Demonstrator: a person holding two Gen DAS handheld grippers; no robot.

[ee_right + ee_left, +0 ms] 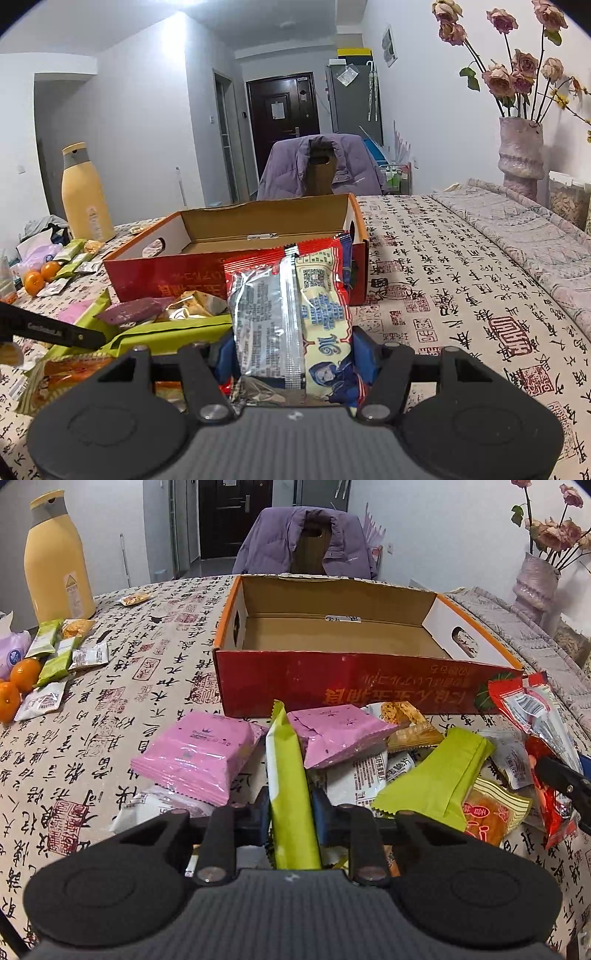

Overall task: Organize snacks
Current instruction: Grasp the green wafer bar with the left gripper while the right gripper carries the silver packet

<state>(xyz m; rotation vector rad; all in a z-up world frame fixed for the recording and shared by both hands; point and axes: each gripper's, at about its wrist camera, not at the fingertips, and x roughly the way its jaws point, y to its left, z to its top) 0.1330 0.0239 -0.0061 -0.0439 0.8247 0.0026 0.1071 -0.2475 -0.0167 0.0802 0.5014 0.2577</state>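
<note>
1. Room: white walls, a dark door at 12 o'clock, a chair [314, 542] draped with a purple jacket behind the table. The tablecloth [110, 716] is cream, printed with black calligraphy and red seals.
2. An open cardboard box [354, 690] with a red front wall sits mid-table; its brown inside looks bare from both views.
3. Left wrist view: the left gripper [290, 808] is closed tight on a long green packet [291, 797], which stands up between the fingers and points toward 12 o'clock. No earlier view is on hand.
4. A snack pile [369, 760] lies just in front of the box. Pink packets sit at 10 and 12 o'clock of the gripped packet, a wider green wrapper at 3 o'clock, an orange one beyond it.
5. Right wrist view: the right gripper [291, 354] is partly closed on a red, silver and yellow packet [291, 314]. The blue pads press its two sides, and it stands upright before the box's near right corner (printed back faces the camera).
6. That same packet shows at 3 o'clock in the left view, above the pile.
7. At 9 o'clock on the table: a tall yellow bottle [55, 557], two small oranges [22, 679], more green and white packets beside them.
8. At 2 o'clock: a pale vase [521, 155] of dried roses.
</note>
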